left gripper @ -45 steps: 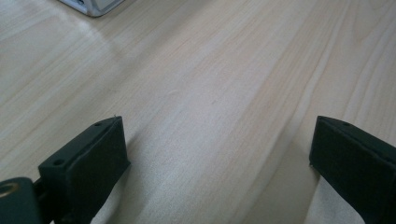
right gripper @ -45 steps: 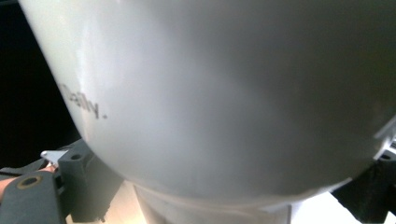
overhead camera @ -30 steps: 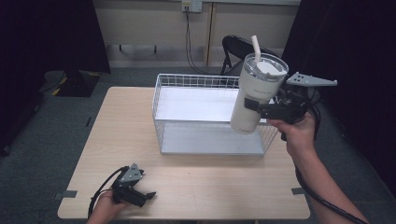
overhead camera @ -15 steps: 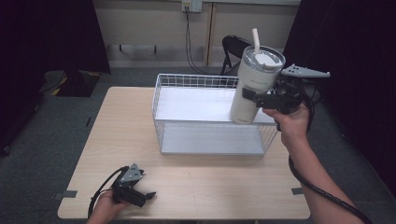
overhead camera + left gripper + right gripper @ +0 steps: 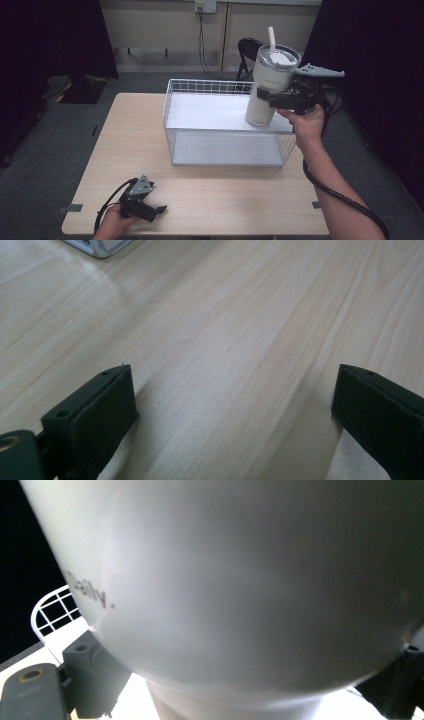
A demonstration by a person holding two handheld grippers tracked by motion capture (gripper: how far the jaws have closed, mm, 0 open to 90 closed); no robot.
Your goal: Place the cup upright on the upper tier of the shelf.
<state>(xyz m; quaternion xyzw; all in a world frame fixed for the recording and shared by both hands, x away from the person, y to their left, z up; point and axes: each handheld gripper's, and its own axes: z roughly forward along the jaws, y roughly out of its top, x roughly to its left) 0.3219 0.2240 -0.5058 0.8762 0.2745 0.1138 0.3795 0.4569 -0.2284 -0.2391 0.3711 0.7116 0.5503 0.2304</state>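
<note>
A tall white tumbler (image 5: 270, 82) with a lid and straw is held upright over the right rear part of the white wire basket (image 5: 172, 100). My right gripper (image 5: 272, 99) is shut on the tumbler's middle, coming from the right. In the right gripper view the tumbler (image 5: 240, 580) looms close, with grey lettering at the left and a corner of the basket (image 5: 50, 610) behind. My left gripper (image 5: 159, 210) rests on the table's near left corner, open. In the left gripper view its jaws stand wide apart over bare wood, gripper (image 5: 235, 405).
The light wooden table (image 5: 125, 140) has the basket at its back middle. A black chair (image 5: 247, 47) stands behind the table, near a wall with a cable. Dark curtains hang at both sides.
The right hand has carried the tumbler up and back, from tilted to upright, over the basket's right rear. The left gripper has stayed put.
</note>
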